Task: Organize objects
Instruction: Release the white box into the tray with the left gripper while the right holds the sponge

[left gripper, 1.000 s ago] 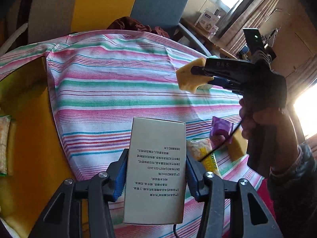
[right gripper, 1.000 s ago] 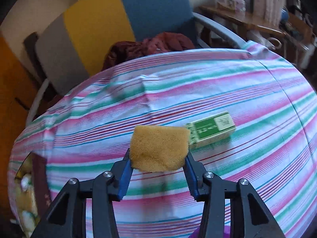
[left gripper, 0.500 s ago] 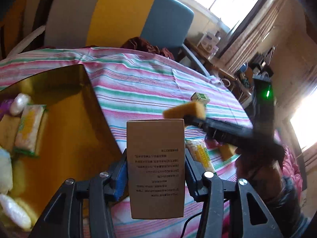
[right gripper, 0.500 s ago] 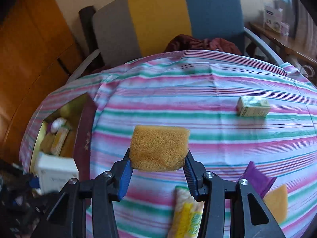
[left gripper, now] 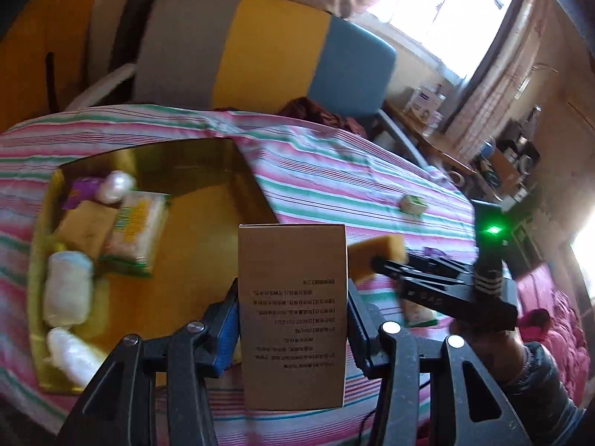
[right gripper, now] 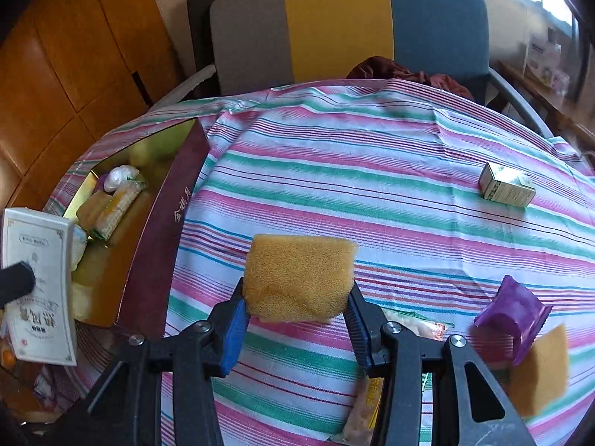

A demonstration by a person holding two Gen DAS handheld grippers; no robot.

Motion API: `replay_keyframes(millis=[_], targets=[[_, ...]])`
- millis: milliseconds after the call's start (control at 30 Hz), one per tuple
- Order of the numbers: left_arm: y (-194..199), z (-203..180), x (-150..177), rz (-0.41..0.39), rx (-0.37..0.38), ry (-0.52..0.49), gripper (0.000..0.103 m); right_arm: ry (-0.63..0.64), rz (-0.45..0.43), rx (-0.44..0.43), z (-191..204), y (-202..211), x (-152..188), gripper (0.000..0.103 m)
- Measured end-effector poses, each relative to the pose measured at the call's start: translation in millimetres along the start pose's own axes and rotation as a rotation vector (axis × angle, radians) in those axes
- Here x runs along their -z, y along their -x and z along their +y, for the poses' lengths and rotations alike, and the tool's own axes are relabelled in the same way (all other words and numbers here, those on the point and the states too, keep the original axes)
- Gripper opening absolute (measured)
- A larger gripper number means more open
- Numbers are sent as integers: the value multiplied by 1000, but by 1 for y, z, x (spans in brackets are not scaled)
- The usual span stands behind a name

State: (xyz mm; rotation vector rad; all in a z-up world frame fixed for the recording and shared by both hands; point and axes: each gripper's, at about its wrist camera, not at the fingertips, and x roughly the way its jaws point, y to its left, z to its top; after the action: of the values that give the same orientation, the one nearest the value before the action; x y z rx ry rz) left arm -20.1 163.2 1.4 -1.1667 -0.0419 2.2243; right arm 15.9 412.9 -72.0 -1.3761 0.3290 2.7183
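Note:
My left gripper (left gripper: 292, 319) is shut on a tall pale carton (left gripper: 292, 312) with printed text, held upright near the front right corner of the gold-lined gift box (left gripper: 208, 171). The same carton (right gripper: 37, 282) shows at the left edge of the right wrist view. My right gripper (right gripper: 297, 308) is shut on a yellow sponge (right gripper: 297, 278) above the striped cloth (right gripper: 372, 193), right of the box's maroon wall (right gripper: 167, 238). From the left wrist view the sponge (left gripper: 375, 256) sits just right of the carton. Several wrapped snacks (left gripper: 134, 223) lie in the box.
A small green-and-white box (right gripper: 505, 186) lies at the cloth's far right. A purple wrapper (right gripper: 515, 312), another yellow sponge (right gripper: 539, 368) and a snack packet (right gripper: 412, 327) lie near my right gripper. A grey, yellow and blue chair (right gripper: 342, 26) stands behind the table.
Both grippers have swung left toward the gift box, each keeping its hold. The box and its snacks have come into view, and the sponge now sits close beside the carton.

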Motion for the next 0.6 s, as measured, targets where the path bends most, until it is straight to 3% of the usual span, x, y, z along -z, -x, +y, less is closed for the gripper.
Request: replay_keyframes(millis=[167, 300, 600], targets=[[18, 15, 3, -69, -153, -28, 50, 28, -8, 16, 6, 0, -1, 48], [28, 28, 3, -100, -227, -34, 50, 43, -9, 28, 10, 0, 0, 48], [29, 40, 0, -106, -254, -23, 50, 43, -14, 37, 11, -1, 0, 48]])
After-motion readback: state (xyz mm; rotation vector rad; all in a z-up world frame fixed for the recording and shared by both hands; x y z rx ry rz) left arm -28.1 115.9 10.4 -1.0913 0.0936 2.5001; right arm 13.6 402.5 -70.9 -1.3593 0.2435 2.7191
